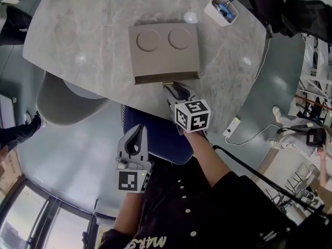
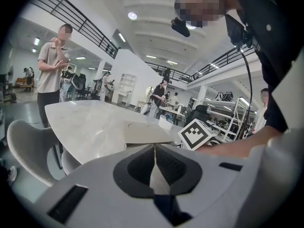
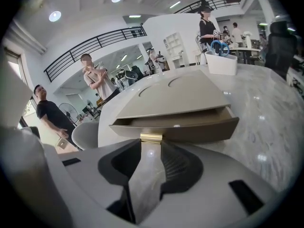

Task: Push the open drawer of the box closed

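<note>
A taupe box (image 1: 165, 48) with two round recesses in its lid stands on the marble table (image 1: 78, 35). Its drawer (image 3: 190, 129) is pulled out a little toward me and has a small gold handle (image 3: 151, 137) at the middle of its front. My right gripper (image 1: 175, 91) is open, its tips right at that handle (image 1: 168, 82), and bare tabletop shows between its jaws in the right gripper view (image 3: 151, 144). My left gripper (image 1: 136, 134) hangs low off the table's near edge, shut and holding nothing (image 2: 155, 147).
A white holder with blue-handled scissors (image 1: 223, 9) stands at the table's far right. A grey chair (image 1: 65, 105) sits at the table's left edge and a blue seat (image 1: 155, 134) lies below the near edge. People stand in the background (image 3: 97, 80).
</note>
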Tool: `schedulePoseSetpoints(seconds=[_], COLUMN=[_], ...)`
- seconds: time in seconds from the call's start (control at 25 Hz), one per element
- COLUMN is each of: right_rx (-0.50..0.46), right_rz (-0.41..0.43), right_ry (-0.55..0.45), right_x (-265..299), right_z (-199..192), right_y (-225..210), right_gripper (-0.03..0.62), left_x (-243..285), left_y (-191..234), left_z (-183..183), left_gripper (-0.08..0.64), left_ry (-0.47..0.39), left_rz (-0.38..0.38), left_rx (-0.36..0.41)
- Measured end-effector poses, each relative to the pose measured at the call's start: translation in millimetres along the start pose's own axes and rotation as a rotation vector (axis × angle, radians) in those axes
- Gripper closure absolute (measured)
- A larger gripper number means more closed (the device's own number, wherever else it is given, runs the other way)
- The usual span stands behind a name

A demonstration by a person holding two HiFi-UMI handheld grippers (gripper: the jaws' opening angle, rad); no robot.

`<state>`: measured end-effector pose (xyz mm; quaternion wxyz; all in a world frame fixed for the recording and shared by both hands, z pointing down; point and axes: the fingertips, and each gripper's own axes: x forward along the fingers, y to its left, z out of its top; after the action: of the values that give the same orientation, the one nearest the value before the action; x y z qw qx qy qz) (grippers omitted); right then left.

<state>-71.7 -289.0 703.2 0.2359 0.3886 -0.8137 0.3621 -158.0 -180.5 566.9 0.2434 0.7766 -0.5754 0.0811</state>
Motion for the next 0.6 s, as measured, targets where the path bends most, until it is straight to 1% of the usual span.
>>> schedulePoseSetpoints(seconds=[0.36, 0.6], right_rx=[-0.002, -0.008], right_rz=[-0.006, -0.012], right_ry=[-0.023, -0.011], right_x=[12.0, 18.8], right_z=[15.8, 18.8], right_y=[-6.6, -10.8], right_gripper=[0.468, 0.468], left_x=[2.5, 3.8], left_y=[4.3, 5.2], left_z=[-2.6, -3.9], left_gripper=[0.541, 0.543], left_ry=[0.007, 0.009], left_rz=[0.004, 0.007], left_rx=[-0.006, -0.009])
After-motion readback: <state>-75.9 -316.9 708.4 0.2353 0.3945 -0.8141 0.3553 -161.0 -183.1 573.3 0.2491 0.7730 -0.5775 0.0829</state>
